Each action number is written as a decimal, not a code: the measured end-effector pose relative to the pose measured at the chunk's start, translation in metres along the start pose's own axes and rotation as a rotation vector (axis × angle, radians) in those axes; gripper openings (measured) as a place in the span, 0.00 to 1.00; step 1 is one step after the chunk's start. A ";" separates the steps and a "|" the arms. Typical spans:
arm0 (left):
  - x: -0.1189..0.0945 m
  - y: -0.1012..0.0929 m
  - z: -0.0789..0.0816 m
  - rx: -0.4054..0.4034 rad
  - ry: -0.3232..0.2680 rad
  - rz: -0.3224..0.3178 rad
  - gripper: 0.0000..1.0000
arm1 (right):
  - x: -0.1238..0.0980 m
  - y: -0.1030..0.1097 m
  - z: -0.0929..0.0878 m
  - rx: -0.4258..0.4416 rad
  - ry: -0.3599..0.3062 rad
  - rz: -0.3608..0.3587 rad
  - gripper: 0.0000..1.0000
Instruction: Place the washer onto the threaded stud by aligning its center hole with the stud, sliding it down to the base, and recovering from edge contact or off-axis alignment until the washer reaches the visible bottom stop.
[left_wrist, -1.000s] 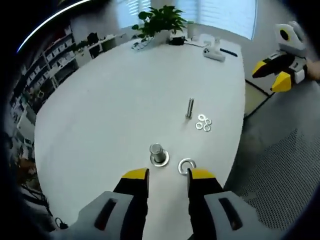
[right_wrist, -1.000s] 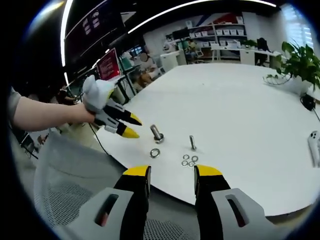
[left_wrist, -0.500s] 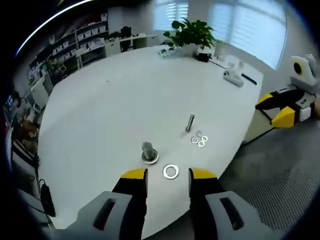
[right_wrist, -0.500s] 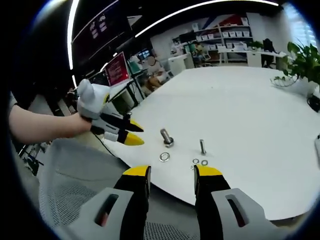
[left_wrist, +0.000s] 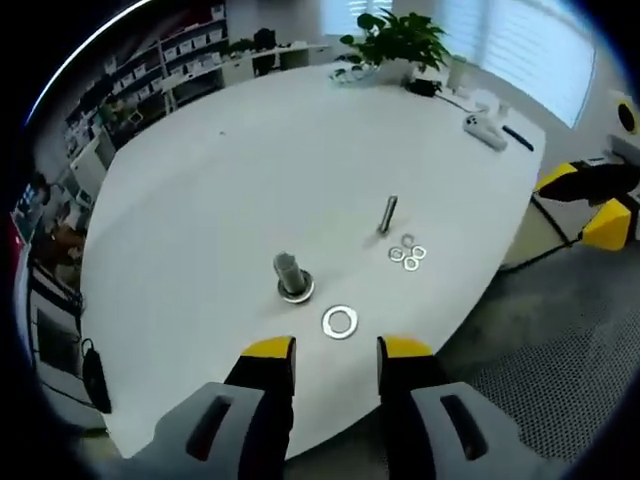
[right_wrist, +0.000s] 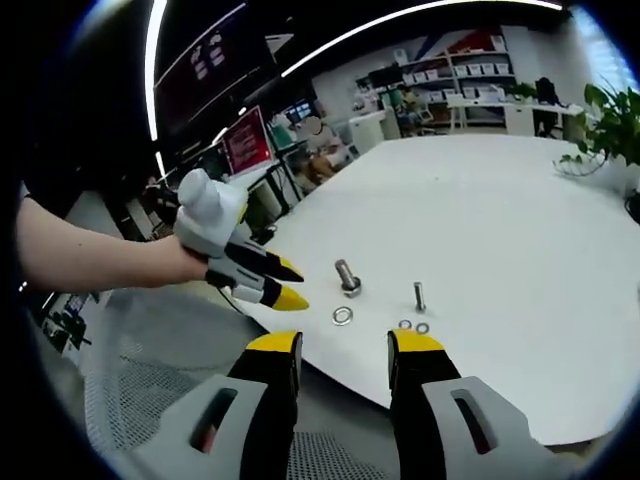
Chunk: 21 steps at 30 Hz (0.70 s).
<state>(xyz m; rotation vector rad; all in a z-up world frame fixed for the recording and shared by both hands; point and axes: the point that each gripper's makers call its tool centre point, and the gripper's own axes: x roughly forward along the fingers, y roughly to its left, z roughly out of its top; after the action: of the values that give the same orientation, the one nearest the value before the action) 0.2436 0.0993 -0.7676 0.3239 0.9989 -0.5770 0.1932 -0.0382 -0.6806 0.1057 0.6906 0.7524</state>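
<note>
On the white tabletop (left_wrist: 220, 190), a large washer (left_wrist: 340, 322) lies flat and loose, just beside the thick threaded stud (left_wrist: 291, 276) and not on it.

Seen from the left gripper view, the left gripper (left_wrist: 332, 348) hangs above the near edge, its yellow-tipped jaws parted with nothing between them; the washer sits just ahead of the gap. Farther back a slimmer bolt (left_wrist: 387, 214) stands upright, with three small washers (left_wrist: 407, 253) clustered close by it. A potted plant (left_wrist: 396, 36) stands at the far end. In the right gripper view, the right gripper (right_wrist: 345, 345) holds off the tabletop's edge with jaws likewise spread and empty. A person's hand (right_wrist: 185, 268) carries the left gripper (right_wrist: 283, 284) near the stud (right_wrist: 347, 277) and washer (right_wrist: 342, 316).
</note>
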 end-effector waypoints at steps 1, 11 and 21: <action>0.004 0.000 0.000 0.001 0.007 0.000 0.30 | 0.001 0.001 0.000 -0.003 0.004 0.005 0.37; 0.050 -0.005 -0.015 0.063 0.132 -0.021 0.31 | 0.000 -0.001 -0.002 -0.010 0.011 -0.005 0.37; 0.066 -0.009 -0.015 0.102 0.163 -0.044 0.30 | 0.000 -0.004 -0.003 -0.008 0.015 -0.018 0.36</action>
<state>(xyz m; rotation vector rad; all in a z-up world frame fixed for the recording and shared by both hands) 0.2551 0.0792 -0.8323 0.4453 1.1384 -0.6506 0.1940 -0.0412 -0.6843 0.0861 0.7019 0.7395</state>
